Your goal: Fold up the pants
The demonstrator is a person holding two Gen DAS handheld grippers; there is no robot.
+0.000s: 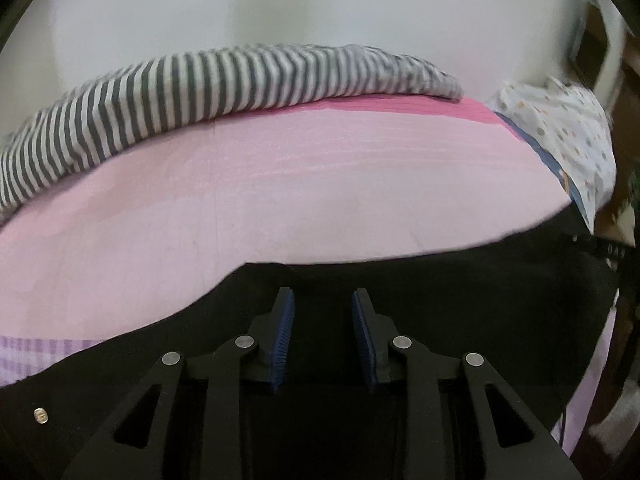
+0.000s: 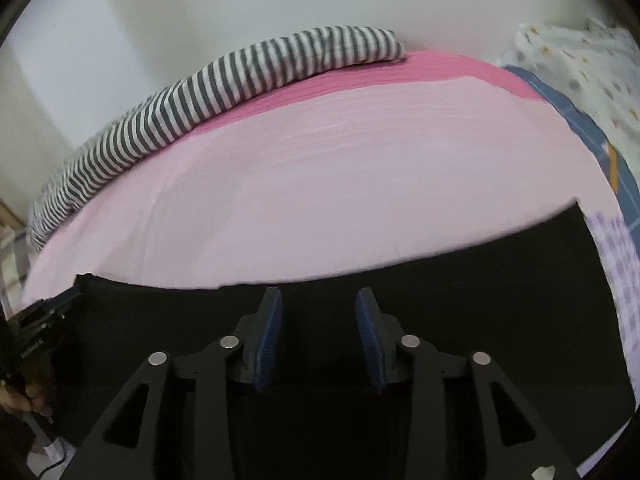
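Note:
Black pants lie spread flat over the near part of a pink bed sheet. Their far edge runs across both views, and they fill the lower half of the right wrist view too. My left gripper hangs over the pants near their far edge. It is open, and only flat black cloth shows through the gap. My right gripper stands open over the same cloth, with nothing pinched between its blue pads. At the left edge of the right wrist view, a hand holds the left gripper's body.
A grey-and-white striped cloth lies along the bed's far edge against a white wall. A white spotted cloth and a blue patterned one sit at the right end. A purple checked cloth borders the pants.

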